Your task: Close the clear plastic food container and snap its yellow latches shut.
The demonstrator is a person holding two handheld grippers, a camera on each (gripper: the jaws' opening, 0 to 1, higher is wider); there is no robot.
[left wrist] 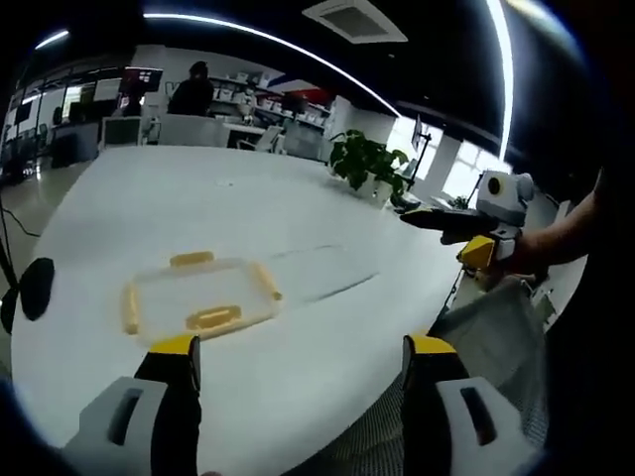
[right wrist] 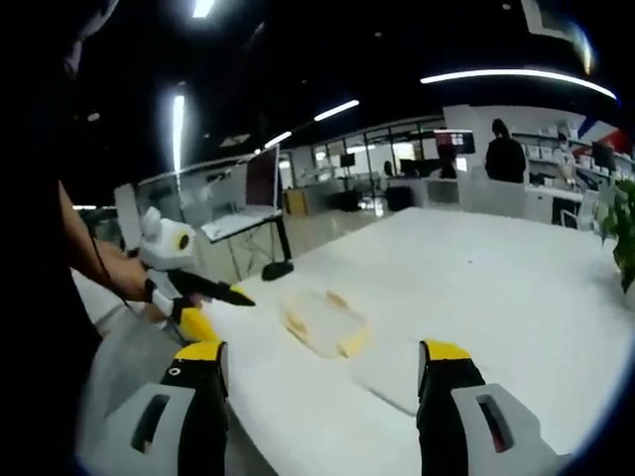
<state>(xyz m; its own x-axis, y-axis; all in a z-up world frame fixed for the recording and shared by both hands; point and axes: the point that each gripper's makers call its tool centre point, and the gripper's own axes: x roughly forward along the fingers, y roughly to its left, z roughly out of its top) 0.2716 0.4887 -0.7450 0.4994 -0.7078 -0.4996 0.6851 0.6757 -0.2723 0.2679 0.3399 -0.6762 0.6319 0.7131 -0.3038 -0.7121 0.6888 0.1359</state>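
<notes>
The clear plastic container [left wrist: 201, 296] lies on the white table [left wrist: 198, 198], with yellow latches [left wrist: 213, 317] on its four sides. In the right gripper view the container [right wrist: 322, 322] is a blurred pale shape. A faint clear flat piece [left wrist: 322, 273] lies just right of it; I cannot tell what it is. My left gripper [left wrist: 303, 362] is open, hanging above the near table edge, short of the container. My right gripper [right wrist: 325, 367] is open too, and apart from the container. A hand holds the right gripper [left wrist: 412, 216] off the table's right side. The left gripper [right wrist: 233, 295] shows at the left.
A potted plant [left wrist: 367, 164] stands at the far right of the table. A black round base [left wrist: 38, 288] sits at the table's left edge. A person [left wrist: 193, 89] sits at desks beyond the table. The table's near edge [left wrist: 327, 436] runs under my left jaws.
</notes>
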